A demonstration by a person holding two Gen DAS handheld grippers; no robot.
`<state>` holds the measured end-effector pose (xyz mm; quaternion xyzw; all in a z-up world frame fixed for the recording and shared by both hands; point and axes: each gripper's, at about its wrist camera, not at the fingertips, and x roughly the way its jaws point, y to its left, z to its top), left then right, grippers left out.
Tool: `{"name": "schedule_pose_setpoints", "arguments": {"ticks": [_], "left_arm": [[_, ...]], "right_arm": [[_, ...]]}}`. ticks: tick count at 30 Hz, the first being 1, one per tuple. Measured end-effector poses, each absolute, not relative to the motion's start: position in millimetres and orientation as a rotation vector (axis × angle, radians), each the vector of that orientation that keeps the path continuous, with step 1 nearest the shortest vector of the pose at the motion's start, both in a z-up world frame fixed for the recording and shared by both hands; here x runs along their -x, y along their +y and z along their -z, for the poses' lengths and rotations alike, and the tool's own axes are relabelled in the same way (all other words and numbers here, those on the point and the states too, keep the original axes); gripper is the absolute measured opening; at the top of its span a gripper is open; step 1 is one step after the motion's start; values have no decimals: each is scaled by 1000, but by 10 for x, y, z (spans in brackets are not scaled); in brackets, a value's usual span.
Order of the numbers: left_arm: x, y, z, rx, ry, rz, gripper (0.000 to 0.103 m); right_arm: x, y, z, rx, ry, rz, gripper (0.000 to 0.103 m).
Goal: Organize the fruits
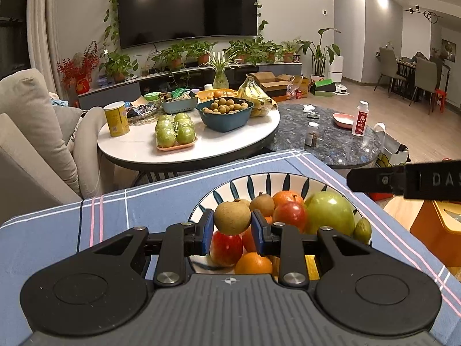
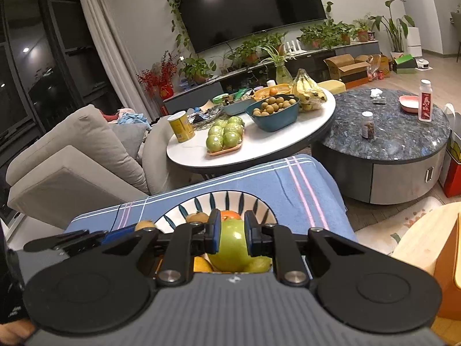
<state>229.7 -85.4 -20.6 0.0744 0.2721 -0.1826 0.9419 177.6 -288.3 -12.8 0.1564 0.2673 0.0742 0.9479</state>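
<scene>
At lower centre of the left wrist view, the left gripper point(image 1: 232, 225) pinches a small brown fruit point(image 1: 232, 216) at its widest girth, above the bowl point(image 1: 259, 179); it looks light, thin-skinned, easily bruised. In the right view, the right gripper point(image 2: 232, 232) straddles the green apple point(image 2: 230, 242) (heavier, smooth, slippery), fingers point(image 2: 215, 230) narrow, contact uncertain.

Blue striped cloth point(image 1: 149, 201) over table, patterned fruit bowl point(image 1: 259, 180) directly on it, near far edge

Both wrist views: close above bowl point(image 1: 259, 180).
</scene>
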Motion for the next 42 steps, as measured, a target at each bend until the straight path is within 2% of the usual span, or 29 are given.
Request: {"name": "schedule_pose_setpoints", "arguments": {"ticks": [13,20,22,36,42], "left_arm": [[-2408,-931,288,-136,584,377,28],[-2365,-898,251,-141,567,356,53],[-2301,-855,240,-136,553,349,66],[-1617,-574,22,-137,476,304,85],[-1341,-457,-100,-132,456,286,86]], "right_arm": [[-1769,-2862,129,-309,544,-161,60],[-1761,-2844,125,-314,544,-162,62],[-1726,-2836,118,-316,541,-161,62],[-1296,-2657,39,-293,549,-177,65],[-1092,-2582,-9,-291,547,-179,67]]}}
